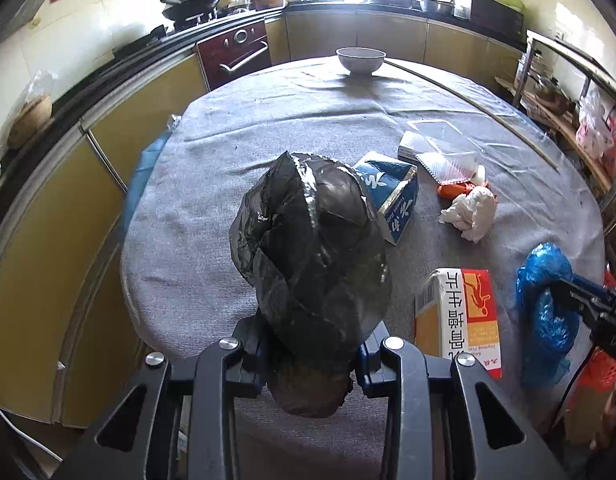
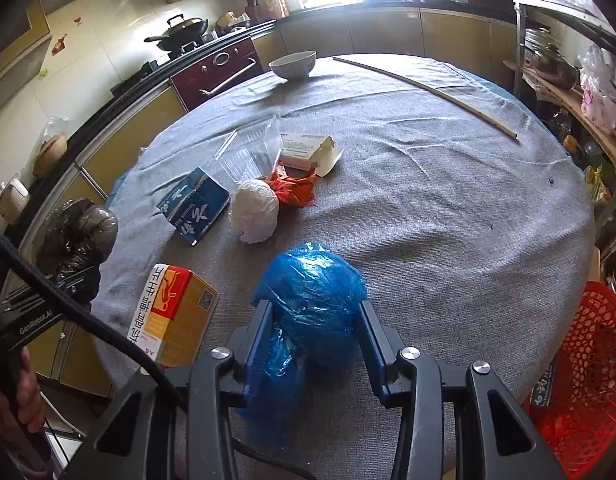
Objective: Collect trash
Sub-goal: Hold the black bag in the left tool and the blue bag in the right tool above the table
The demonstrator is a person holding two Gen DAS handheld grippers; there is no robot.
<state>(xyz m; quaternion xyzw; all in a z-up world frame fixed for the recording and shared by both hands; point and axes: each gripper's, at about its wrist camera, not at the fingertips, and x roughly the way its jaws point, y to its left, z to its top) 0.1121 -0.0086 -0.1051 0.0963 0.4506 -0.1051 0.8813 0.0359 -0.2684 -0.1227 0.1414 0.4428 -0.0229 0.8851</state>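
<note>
The left gripper has its jaws clamped on a black bag, the right gripper on a blue bag, both low over the tabletop, probably bound for the red basket.

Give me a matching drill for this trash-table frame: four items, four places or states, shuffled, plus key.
Items:
1. black bag
2. blue bag
3. white bowl
4. red basket

Places or states:
A. at the far end of the table, untouched
B. off the table's near right edge
C. between the left claw's fingers
D. between the right claw's fingers

Pairs: 1-C, 2-D, 3-A, 4-B
</note>
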